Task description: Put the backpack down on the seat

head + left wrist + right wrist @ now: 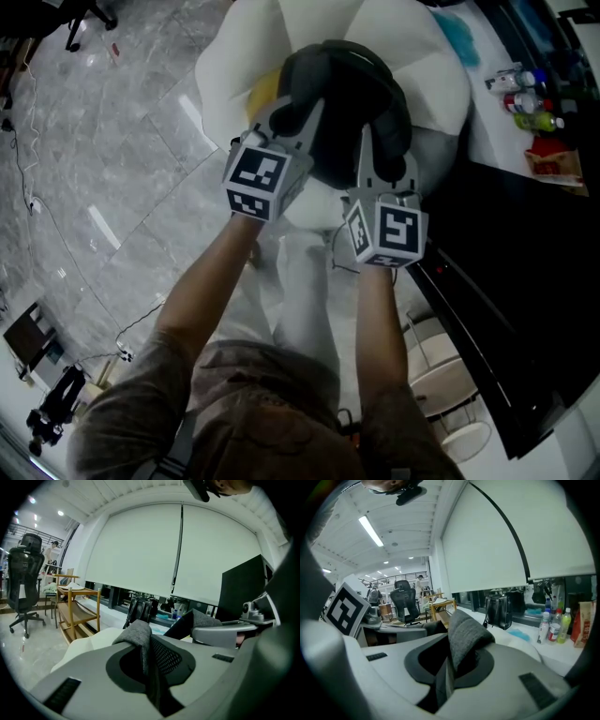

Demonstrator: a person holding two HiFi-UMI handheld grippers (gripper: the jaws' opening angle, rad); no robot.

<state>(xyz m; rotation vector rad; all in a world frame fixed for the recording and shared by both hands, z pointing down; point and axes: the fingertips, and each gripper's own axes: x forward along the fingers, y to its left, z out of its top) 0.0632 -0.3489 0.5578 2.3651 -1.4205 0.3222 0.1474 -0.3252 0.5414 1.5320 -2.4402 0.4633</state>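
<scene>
**Grey backpack held over the white seat by both straps**

Marble floor (112, 169), pale grey and glossy, fills the left of the head view. Pale roller blinds (140, 550) cover the window wall in both gripper views. A white seat (422, 66) with rounded, petal-like cushions lies at the top of the head view, with a black desk (506, 281) to its right.

The dark backpack (347, 103) hangs in front of the person and overlaps the middle of the seat. Whether its underside touches the cushion cannot be told.

The left gripper (302, 111) reaches to the backpack's near left side. In its own view the jaws stand nearly together, pinching a fold of the left strap (138, 637), grey and padded with a mesh lining. The right gripper (371, 136) reaches to the near right side, its jaws equally narrow and clamped on the right strap (466, 634).

Smaller things:
- a black office chair (23, 583)
- a wooden trolley (77, 606)
- a black handbag (504, 604) on the sill
- several bottles (525, 98) on the counter
</scene>
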